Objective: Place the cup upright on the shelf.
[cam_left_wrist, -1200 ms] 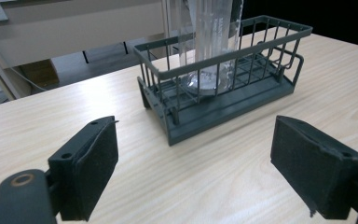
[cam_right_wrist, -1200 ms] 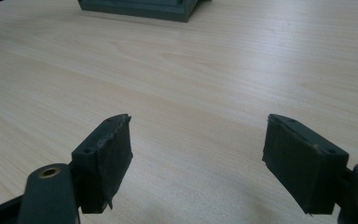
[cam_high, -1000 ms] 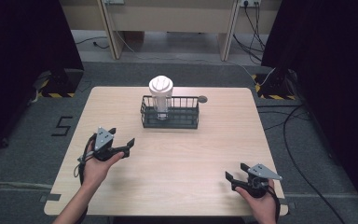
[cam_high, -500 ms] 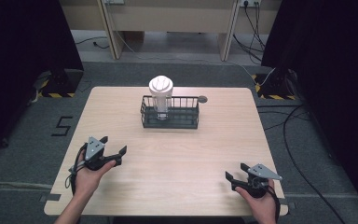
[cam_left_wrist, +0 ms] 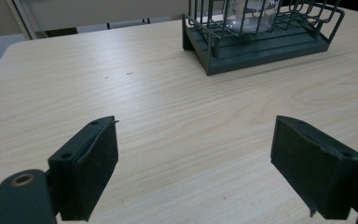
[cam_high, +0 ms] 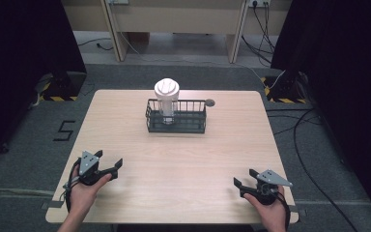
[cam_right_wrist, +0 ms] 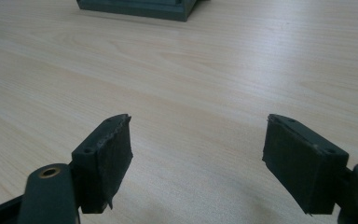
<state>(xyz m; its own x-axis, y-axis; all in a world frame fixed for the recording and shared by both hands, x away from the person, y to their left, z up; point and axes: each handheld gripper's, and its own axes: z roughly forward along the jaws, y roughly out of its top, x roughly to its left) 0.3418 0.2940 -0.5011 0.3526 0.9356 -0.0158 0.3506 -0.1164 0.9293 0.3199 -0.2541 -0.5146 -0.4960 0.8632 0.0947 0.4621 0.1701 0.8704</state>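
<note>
A dark wire basket stands at the far middle of the wooden table. Upright in its left end is a clear jar with a white ribbed lid. My left gripper rests open near the front left edge, held by a hand, with nothing between its jaws. My right gripper lies open near the front right edge, also empty. In the left gripper view, the open left gripper faces the basket and the jar's clear base. In the right gripper view, the open right gripper faces the basket's base.
A small grey round thing lies on the table by the basket's far right corner. Bare wood stretches between both grippers and the basket. Cables run over the grey floor to the right of the table.
My left gripper has drawn back toward the front left edge of the table, still open. The right gripper, basket and jar have not moved.
</note>
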